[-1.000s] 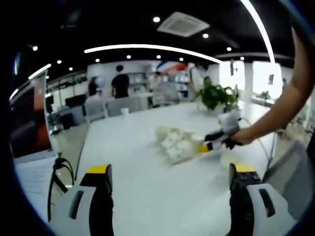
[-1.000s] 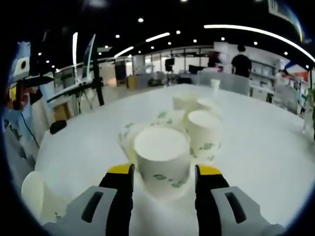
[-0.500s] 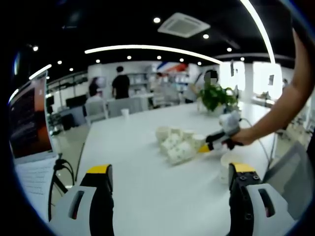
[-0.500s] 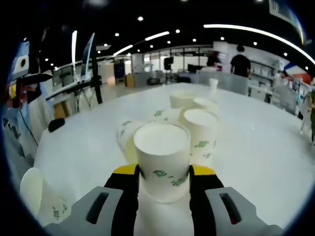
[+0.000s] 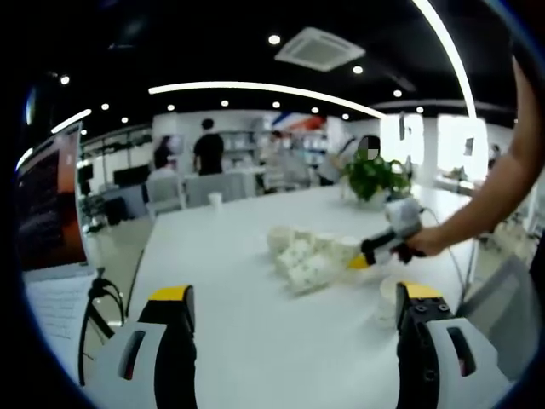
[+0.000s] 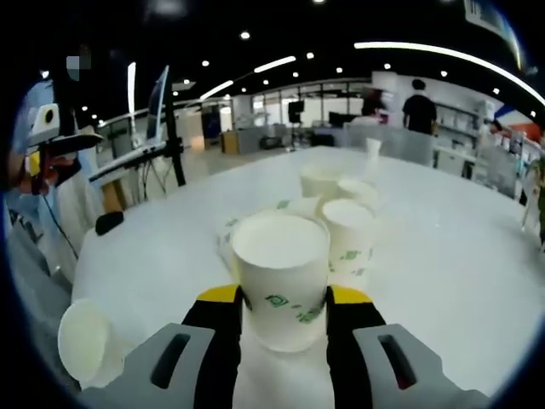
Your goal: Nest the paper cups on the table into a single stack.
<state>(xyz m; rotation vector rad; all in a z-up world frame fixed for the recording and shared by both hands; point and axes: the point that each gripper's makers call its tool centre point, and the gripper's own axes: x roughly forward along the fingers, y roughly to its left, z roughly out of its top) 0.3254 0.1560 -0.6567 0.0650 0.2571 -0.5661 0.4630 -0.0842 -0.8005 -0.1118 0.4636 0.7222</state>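
Note:
My right gripper [image 6: 285,295] is shut on an upright white paper cup [image 6: 281,264] with green leaf prints, its open mouth facing up. Behind it, several more cups [image 6: 349,232] stand bunched together on the white table [image 6: 460,256], and one lies on its side [image 6: 85,341] at lower left. In the left gripper view that same bunch of cups [image 5: 302,256] sits mid-table, with the right gripper [image 5: 375,251] at its right side, held by a person's hand. My left gripper [image 5: 296,292] is open, with nothing between its jaws. Another cup [image 5: 387,296] stands near its right jaw.
A potted plant [image 5: 375,175] stands at the table's far right. A lone small cup [image 5: 215,198] sits at the far end. A screen [image 5: 47,213] and cables [image 5: 98,298] lie off the left edge. Chairs and people are in the background.
The right gripper's jaws closed on the nearest cup, then rose with it, so the other cups now sit lower behind it. The left gripper stayed open and barely moved.

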